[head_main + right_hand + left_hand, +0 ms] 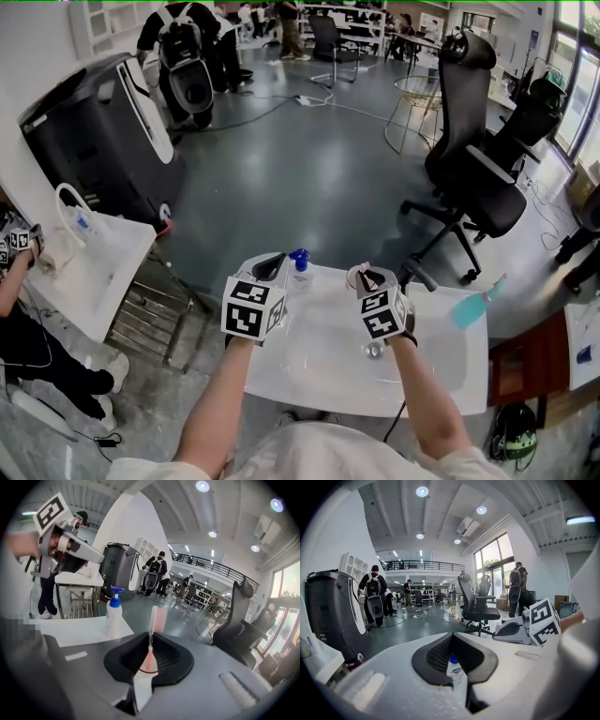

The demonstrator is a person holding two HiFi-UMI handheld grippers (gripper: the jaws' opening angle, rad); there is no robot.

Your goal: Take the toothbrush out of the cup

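Observation:
My right gripper [149,660] is shut on the toothbrush [151,632], a white-handled brush with pink bristles that stands upright between the pads. In the head view this gripper [367,279] sits at the cup [355,276], a small round rim at the back edge of the white sink [441,361]. How much of the brush is still inside the cup is hidden. My left gripper [272,266] hovers to the left, jaws together and holding nothing. Through its pads [436,660] I see the pump bottle [454,667] beyond.
A white soap bottle with a blue pump [299,267] stands on the sink's back rim between the grippers. A teal object [472,307] lies at the right rim. Office chairs [473,159] and a dark machine [98,141] stand on the floor behind.

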